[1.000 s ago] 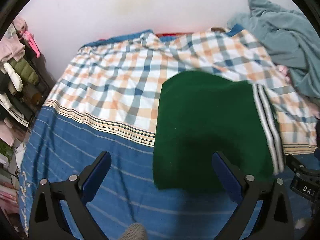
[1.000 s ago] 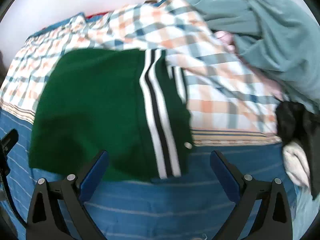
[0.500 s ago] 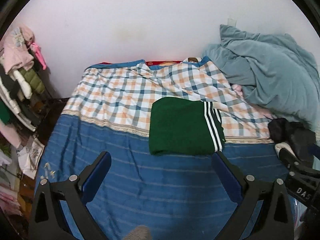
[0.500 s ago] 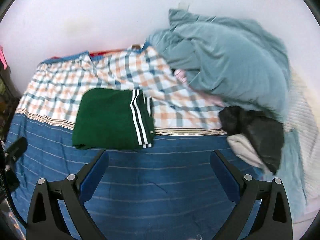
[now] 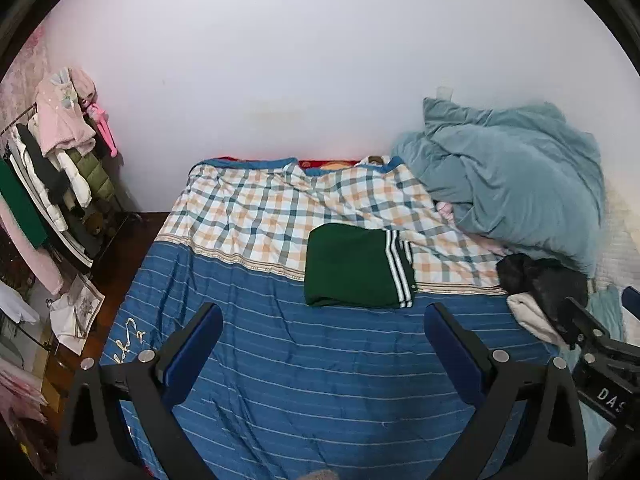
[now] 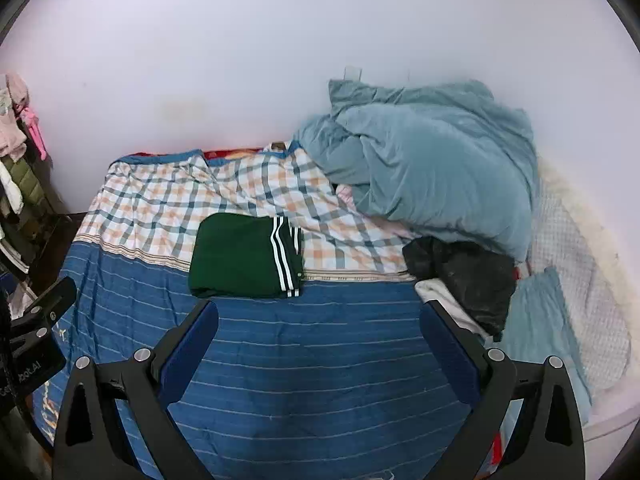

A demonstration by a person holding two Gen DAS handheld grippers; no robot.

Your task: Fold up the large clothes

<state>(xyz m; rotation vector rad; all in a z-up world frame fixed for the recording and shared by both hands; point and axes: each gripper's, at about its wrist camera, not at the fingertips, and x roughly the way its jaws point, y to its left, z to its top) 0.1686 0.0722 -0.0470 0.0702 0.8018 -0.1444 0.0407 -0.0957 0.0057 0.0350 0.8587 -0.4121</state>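
A dark green garment with white side stripes [image 5: 356, 266] lies folded into a neat rectangle on the bed, across the line between the plaid and the blue striped cover. It also shows in the right wrist view [image 6: 246, 257]. My left gripper [image 5: 323, 322] is open and empty, held well back and above the blue cover, short of the garment. My right gripper [image 6: 319, 320] is open and empty too, pulled back the same way. The right gripper's body shows at the right edge of the left wrist view [image 5: 600, 344].
The bed [image 5: 280, 360] has a blue striped cover [image 6: 320, 360]. A crumpled teal duvet [image 6: 432, 168] fills the back right. A black garment on a white one [image 6: 464, 276] lies at the right. A clothes rack [image 5: 52, 168] stands by the left wall.
Both grippers have drawn far back and up from the folded green garment. It filled the views a second ago and is now small in the middle of the bed.
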